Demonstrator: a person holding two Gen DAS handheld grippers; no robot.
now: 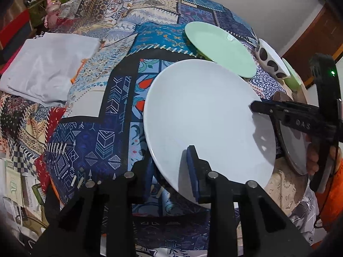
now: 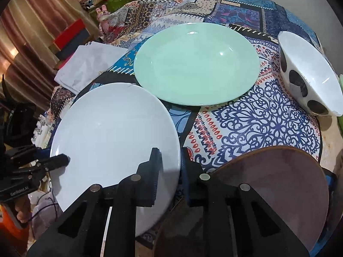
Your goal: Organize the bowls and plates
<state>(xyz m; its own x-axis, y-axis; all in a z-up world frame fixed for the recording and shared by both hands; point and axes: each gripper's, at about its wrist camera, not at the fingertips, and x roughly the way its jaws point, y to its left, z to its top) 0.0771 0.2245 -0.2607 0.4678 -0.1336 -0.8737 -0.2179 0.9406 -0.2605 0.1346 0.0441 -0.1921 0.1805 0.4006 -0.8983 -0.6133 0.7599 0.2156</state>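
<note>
A large white plate (image 1: 203, 117) (image 2: 111, 132) lies over the patchwork cloth, held at two opposite rims. My left gripper (image 1: 171, 165) is shut on its near rim, one pad on top and the other underneath. My right gripper (image 2: 170, 162) is shut on the plate's other rim, and shows in the left wrist view as a black finger (image 1: 257, 107) on the plate's right edge. The left gripper (image 2: 63, 159) shows at the plate's left edge in the right wrist view. Just beyond lies a mint green plate (image 1: 220, 47) (image 2: 197, 64).
A white bowl with black dots (image 2: 308, 75) (image 1: 272, 60) stands tilted at the right, with a green bowl (image 1: 291, 75) behind it. A dull brown plate (image 2: 274, 184) lies under my right gripper. A folded white cloth (image 1: 49, 64) sits at the left. Boxes clutter the far left.
</note>
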